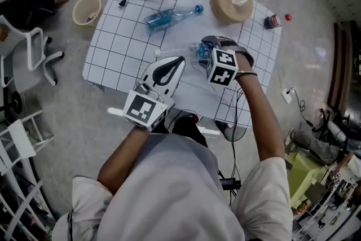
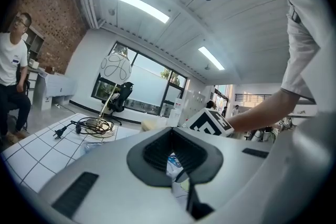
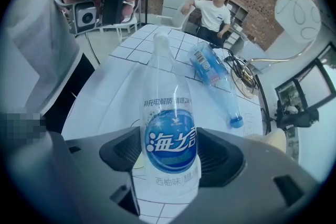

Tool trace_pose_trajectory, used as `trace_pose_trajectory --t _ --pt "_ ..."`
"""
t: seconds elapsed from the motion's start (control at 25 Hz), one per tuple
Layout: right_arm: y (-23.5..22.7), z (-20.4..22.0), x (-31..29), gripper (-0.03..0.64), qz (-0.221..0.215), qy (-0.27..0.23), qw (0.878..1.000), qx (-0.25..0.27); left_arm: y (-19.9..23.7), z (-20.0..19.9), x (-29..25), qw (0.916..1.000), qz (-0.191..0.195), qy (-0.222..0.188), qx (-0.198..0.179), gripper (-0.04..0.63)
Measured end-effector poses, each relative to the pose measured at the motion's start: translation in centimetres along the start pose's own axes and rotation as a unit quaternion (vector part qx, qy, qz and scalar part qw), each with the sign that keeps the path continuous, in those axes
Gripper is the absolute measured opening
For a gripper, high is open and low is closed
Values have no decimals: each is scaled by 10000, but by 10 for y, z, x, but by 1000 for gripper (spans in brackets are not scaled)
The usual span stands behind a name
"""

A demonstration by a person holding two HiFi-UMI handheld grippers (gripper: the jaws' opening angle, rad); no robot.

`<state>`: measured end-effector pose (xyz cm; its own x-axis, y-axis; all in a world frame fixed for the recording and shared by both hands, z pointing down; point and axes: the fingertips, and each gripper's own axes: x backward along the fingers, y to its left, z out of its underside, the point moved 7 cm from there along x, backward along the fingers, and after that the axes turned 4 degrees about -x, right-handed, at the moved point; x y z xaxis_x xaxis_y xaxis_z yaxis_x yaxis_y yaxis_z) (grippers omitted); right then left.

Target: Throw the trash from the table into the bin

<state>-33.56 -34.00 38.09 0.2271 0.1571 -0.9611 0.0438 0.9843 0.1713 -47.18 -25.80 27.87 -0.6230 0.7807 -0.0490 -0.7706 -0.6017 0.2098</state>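
One empty-looking clear bottle (image 3: pixel 169 97) sits clamped in the right tongs (image 3: pixel 169 157); the left tongs (image 2: pixel 176 160) are closed on nothing.

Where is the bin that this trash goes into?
In the head view the bin stands on the floor off the far left corner of the table, just left of the cable's black plug.

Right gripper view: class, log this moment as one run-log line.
right gripper shut on clear bottle | left gripper shut, empty | bin on floor
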Motion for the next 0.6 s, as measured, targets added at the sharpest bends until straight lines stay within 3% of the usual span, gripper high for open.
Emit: trace_pose_trajectory --t 0.4,0.6 --pt "8 17 17 308 244 -531 9921 -1112 -19 2 -6 9994 329 70 -69 8" --pt "15 26 30 308 404 -868 9801 -1741 -28 6 -9 9986 511 137 -78 8"
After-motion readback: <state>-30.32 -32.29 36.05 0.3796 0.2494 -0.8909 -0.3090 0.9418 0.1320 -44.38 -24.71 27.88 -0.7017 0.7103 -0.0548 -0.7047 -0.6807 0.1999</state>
